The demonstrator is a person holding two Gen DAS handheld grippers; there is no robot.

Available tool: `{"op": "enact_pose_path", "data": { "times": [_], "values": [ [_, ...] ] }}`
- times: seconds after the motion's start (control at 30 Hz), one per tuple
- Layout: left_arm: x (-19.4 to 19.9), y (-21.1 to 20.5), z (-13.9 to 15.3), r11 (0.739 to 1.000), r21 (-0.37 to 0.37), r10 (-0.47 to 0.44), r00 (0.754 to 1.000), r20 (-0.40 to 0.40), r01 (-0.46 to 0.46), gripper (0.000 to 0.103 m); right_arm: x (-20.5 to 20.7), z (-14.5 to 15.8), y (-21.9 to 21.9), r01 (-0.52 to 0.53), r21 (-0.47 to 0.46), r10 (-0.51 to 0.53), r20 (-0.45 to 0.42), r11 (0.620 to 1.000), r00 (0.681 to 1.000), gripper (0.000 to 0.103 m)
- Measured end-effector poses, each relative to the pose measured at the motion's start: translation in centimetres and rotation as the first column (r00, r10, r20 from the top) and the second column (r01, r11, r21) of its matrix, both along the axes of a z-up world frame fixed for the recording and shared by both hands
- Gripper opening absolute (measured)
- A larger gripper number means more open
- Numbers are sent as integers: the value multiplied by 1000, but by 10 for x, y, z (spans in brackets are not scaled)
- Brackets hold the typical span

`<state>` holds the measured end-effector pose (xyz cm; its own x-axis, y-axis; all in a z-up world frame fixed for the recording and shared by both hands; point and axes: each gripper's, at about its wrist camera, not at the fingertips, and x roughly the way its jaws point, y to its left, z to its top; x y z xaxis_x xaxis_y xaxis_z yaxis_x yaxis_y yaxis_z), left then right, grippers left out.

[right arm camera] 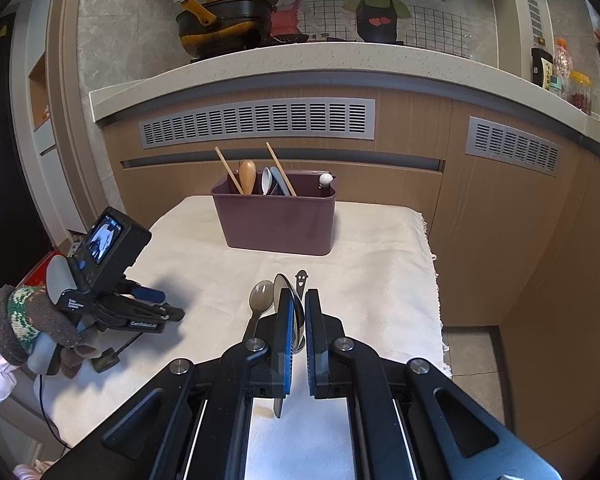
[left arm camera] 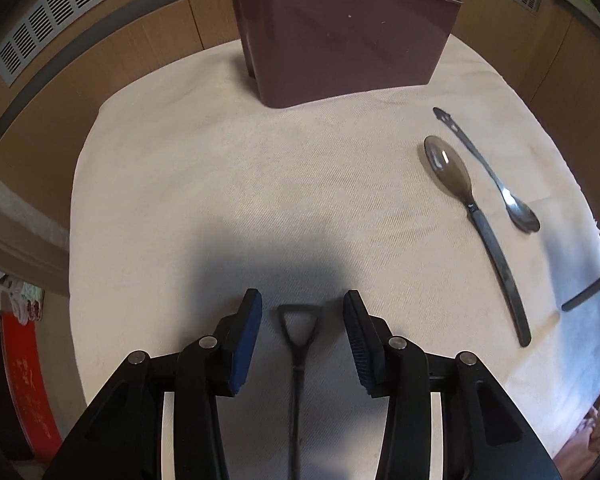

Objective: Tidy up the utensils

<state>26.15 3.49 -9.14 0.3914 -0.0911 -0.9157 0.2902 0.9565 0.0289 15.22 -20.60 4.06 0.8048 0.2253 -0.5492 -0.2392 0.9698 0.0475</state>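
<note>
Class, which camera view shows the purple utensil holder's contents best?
The right wrist view: the holder stands whole, with chopsticks, wooden spoon and white spoons visible. The left wrist view crops its top, showing only tips.

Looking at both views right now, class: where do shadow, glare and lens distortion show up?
Left wrist view: a dark shadow falls on the cloth ahead of the left gripper; a bright glint sits on the translucent spoon's bowl; the cabinet vents bow at the rim. Right wrist view: even light, the countertop curves strongly, corners go black.
</note>
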Motion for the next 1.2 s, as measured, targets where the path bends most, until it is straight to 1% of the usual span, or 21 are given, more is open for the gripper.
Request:
{"op": "enact_pose_path", "data": {
  "times": [0.03, 0.07, 0.17, 0.23, 0.3, 0.33, 0.37, 0.43, 0.5, 0.53, 0.6, 0.7, 0.73, 0.77, 0.83, 0.87, 0.9, 0.93, 1.0, 1.1, 1.2],
  "values": [
    [-1, -1, 0, 1000, -15, 7, 1000, 12, -7, 30, 0, 0, 0, -1, 4, 1, -1, 1000, 1000, 5],
    [-5, -1, -1, 999, -41, 12, 1000, 28, -11, 25, 0, 0, 0, 0, 7, 0, -1, 1000, 1000, 5],
    [-23, 1, 5, 997, -68, 38, 993, 111, -31, 24, -2, 1, -1, 1, 6, -1, 7, 1000, 1000, 5],
    [-41, 7, 20, 991, -122, 70, 981, 179, -48, 24, -3, 3, -1, 3, -1, -3, 17, 1000, 1000, 5],
    [-67, 12, 43, 984, -169, 99, 955, 278, -52, 23, -4, 5, 1, 4, -5, -4, 23, 1000, 1000, 5],
    [-76, 14, 53, 982, -183, 111, 942, 317, -54, 8, -5, 6, 1, 5, -7, -5, 26, 1000, 1000, 5],
    [-88, 14, 65, 979, -195, 125, 925, 360, -57, 6, -5, 7, 2, 5, -9, -5, 29, 1000, 1000, 5],
    [-105, 13, 84, 977, -212, 121, 900, 419, -33, 6, -7, 9, 4, 6, -14, -5, 37, 1000, 999, 5],
    [-116, 11, 99, 979, -202, 114, 877, 466, -20, 6, -8, 11, 5, 7, -22, -6, 44, 1000, 999, 5],
    [-119, 10, 103, 980, -199, 109, 872, 477, -14, 6, -8, 11, 6, 6, -26, -5, 45, 1000, 999, 5],
    [-120, 15, 110, 978, -210, 111, 873, 474, -11, 6, -10, 11, 6, 4, -31, -3, 44, 1000, 999, 5],
    [-109, 17, 103, 987, -161, 58, 902, 428, 13, 10, -10, 10, 5, 3, -34, -2, 37, 999, 999, 5],
    [-103, 14, 94, 991, -127, 19, 923, 384, 32, 17, -9, 10, 5, 3, -32, -2, 34, 999, 999, 5],
    [-100, 14, 83, 993, -110, -1, 935, 354, 43, 21, -9, 10, 4, 1, -30, 0, 32, 1000, 999, 5],
    [-101, 15, 61, 998, -50, -32, 961, 276, 48, 34, -9, 8, 3, -1, -26, 2, 28, 1000, 1000, 5],
    [-105, 17, 53, 998, -32, -37, 964, 262, 47, 36, -8, 7, 3, -2, -24, 2, 25, 1000, 1000, 5],
    [-112, 22, 45, 999, -22, -33, 968, 248, 39, 44, -7, 6, 2, -3, -22, 3, 19, 1000, 1000, 5],
    [-120, 29, 38, 999, -30, -18, 971, 237, 26, 54, -5, 5, 1, -3, -21, 3, 14, 1000, 1000, 5],
    [-138, 41, 26, 998, -69, 11, 974, 226, 5, 63, -3, 3, 2, -6, -20, 6, 6, 1000, 1000, 5],
    [-169, 53, 12, 996, -92, 38, 973, 229, -17, 65, -1, 0, 2, -11, -21, 11, -4, 1000, 1000, 5],
    [-185, 56, 3, 997, -66, 64, 966, 249, -49, 66, -2, -1, 1, -9, -18, 9, -9, 1000, 1000, 5]
  ]
}}
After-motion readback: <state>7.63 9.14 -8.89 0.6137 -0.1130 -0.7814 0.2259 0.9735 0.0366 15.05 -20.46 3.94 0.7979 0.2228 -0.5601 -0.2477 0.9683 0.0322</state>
